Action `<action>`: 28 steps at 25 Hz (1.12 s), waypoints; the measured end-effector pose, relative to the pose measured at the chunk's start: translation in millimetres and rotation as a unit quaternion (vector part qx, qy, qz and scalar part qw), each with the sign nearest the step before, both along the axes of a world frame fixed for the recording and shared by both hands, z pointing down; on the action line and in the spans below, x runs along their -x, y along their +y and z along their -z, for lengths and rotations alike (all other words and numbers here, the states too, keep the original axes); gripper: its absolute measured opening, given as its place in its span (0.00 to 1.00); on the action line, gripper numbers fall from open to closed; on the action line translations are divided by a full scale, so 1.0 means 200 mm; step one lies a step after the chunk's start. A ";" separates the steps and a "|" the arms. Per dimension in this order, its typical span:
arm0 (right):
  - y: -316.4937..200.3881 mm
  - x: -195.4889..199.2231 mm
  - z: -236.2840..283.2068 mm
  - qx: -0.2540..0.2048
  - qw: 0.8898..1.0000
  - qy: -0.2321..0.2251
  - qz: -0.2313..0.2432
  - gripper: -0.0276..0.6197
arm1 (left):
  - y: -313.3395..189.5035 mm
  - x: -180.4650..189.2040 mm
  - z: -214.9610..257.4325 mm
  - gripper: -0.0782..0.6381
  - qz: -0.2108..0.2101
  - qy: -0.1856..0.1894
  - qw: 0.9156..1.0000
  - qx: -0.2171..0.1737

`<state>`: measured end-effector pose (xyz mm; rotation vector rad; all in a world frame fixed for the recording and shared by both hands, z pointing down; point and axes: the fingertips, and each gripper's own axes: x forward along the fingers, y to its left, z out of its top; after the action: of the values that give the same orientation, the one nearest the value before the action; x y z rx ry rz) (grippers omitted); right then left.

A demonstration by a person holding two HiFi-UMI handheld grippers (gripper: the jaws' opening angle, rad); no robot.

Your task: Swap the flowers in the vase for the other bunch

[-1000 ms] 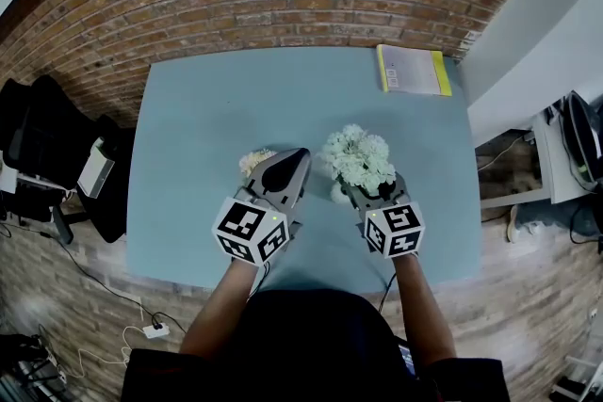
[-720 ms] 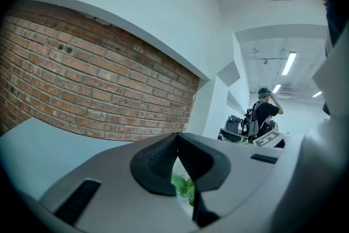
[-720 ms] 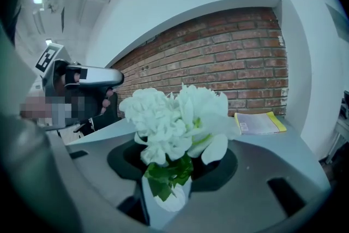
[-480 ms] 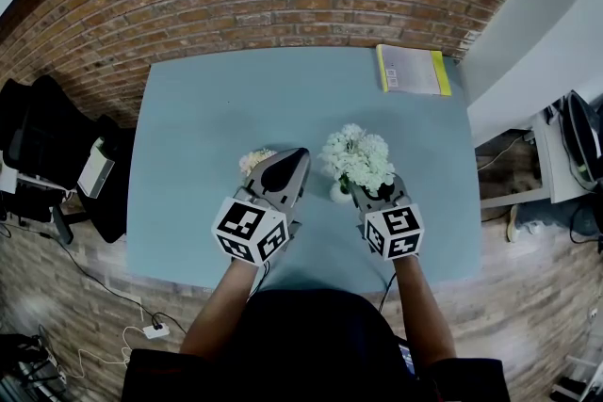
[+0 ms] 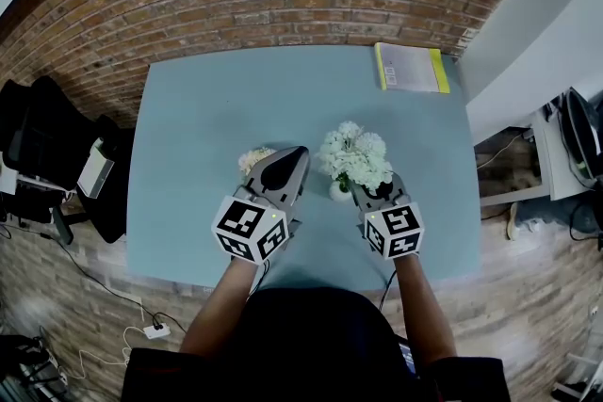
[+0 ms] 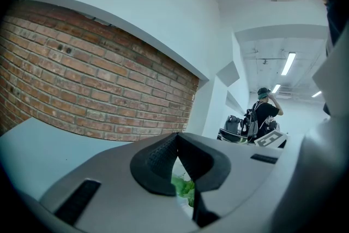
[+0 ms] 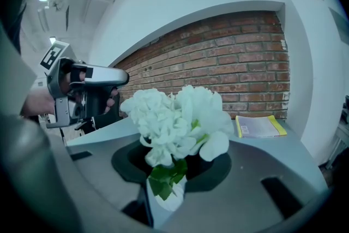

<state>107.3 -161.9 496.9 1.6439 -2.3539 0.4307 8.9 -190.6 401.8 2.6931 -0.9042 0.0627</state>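
Right gripper [image 7: 174, 165], jaws just closing, vase [image 7: 168, 198] between fingers [image 7: 218, 167]

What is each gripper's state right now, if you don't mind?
Left gripper: claw shut on the cream bunch.
Right gripper: claw just closing around the white flowers; grip unclear.

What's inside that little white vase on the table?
A bunch of white flowers with green leaves stands in the vase. Its opaque wall hides the lower stems and whatever else it holds.
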 end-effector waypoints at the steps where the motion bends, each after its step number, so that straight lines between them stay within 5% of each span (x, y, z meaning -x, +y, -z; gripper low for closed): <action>1: 0.00 0.00 0.00 0.000 1.000 0.000 0.000 0.24 | 0.00 0.00 0.00 0.12 0.000 0.000 1.000 0.000; 28: 0.03 0.00 0.19 -0.045 0.999 0.004 -0.008 0.24 | 0.06 0.02 0.06 0.12 -0.002 0.008 1.000 -0.014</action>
<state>108.3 -156.1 459.2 1.7010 -2.3889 0.3252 4.4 -179.0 389.0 2.7178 -0.9019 0.0302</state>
